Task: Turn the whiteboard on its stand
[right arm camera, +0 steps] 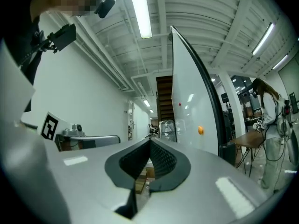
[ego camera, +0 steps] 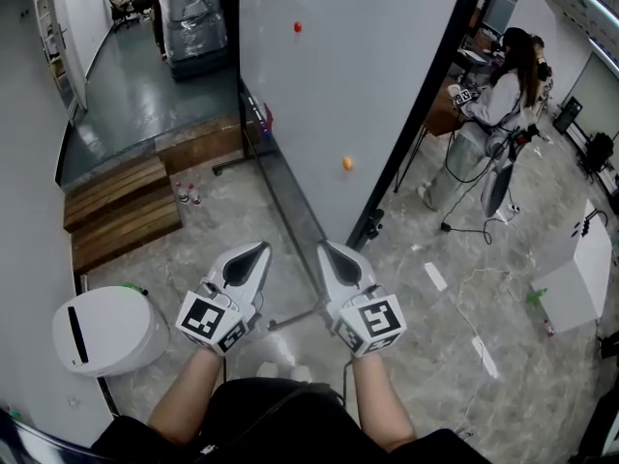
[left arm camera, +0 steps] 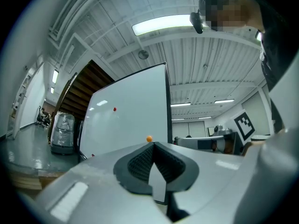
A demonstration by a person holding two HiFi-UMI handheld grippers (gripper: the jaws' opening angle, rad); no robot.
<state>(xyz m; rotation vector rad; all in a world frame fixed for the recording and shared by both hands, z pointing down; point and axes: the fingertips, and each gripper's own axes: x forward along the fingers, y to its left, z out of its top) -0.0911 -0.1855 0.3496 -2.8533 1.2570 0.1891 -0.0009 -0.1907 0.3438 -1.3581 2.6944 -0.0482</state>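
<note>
The whiteboard [ego camera: 358,95] stands upright on its wheeled stand [ego camera: 371,226], with a red magnet [ego camera: 297,27] and an orange magnet [ego camera: 347,163] on its face. My left gripper [ego camera: 261,249] and right gripper [ego camera: 324,247] are side by side just in front of its near lower end, both shut and holding nothing. In the left gripper view the shut jaws [left arm camera: 153,144] point at the whiteboard [left arm camera: 126,115] ahead. In the right gripper view the shut jaws [right arm camera: 150,139] point past the whiteboard [right arm camera: 191,101], whose dark edge rises to their right.
A white rounded bin [ego camera: 106,329] sits at my left. Wooden steps [ego camera: 121,211] with two bottles [ego camera: 184,193] lie beyond it. People stand at a desk [ego camera: 498,95] behind the board, with cables on the floor and a white cabinet [ego camera: 575,269] at right.
</note>
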